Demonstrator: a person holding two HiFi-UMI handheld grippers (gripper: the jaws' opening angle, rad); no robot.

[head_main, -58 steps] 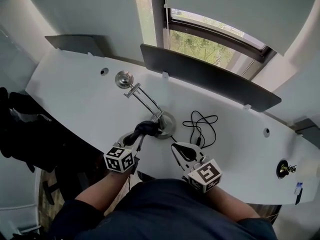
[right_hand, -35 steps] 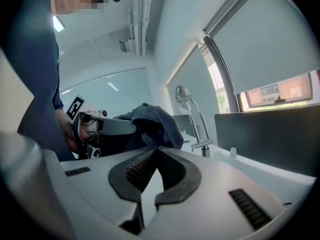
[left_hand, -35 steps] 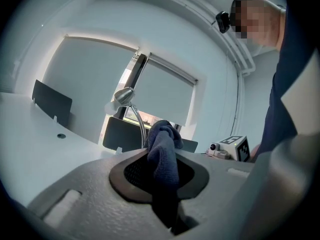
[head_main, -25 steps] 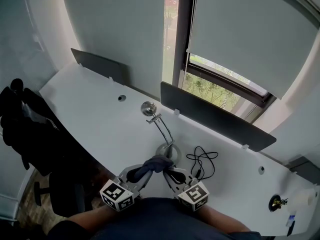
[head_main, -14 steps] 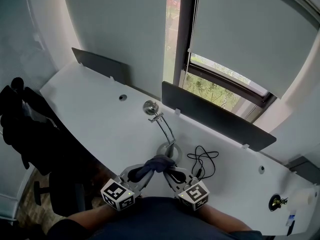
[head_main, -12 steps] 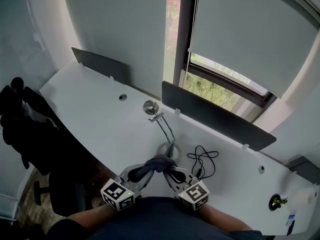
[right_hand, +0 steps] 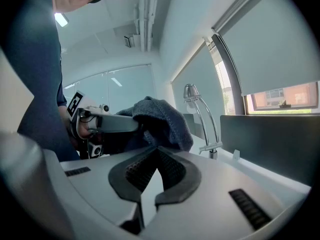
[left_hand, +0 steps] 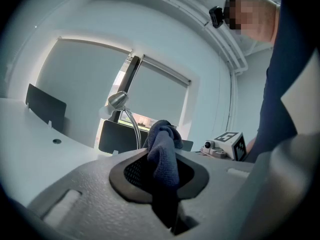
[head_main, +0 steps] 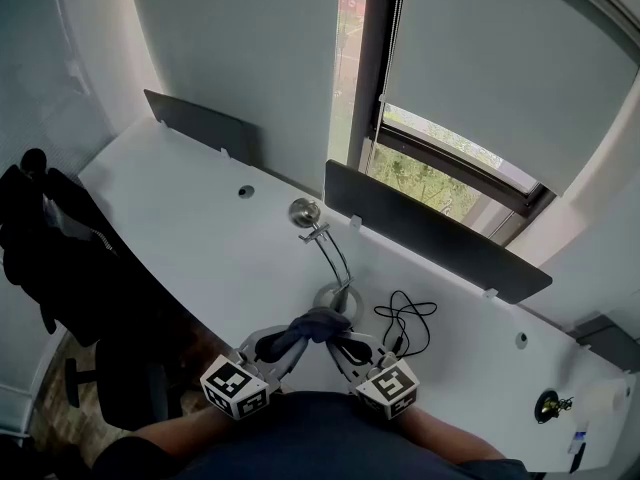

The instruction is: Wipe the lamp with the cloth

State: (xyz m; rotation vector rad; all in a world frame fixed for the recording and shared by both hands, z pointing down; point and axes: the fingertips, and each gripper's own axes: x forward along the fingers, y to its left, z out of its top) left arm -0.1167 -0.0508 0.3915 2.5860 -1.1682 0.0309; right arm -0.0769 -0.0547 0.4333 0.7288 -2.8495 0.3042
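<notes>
The person wears a dark navy top, and the forearms are bare. The left gripper and right gripper are built alike: pale grey moulded plastic with a grainy finish, each jaw curved and lined inside with a black ribbed pad. Each carries a white cube printed with black square markers on its faces. A small dark round part sits on the right gripper beside its cube. Short dark ribbed slots are set into the right gripper's shell, and plain rectangular recesses into the left one's
</notes>
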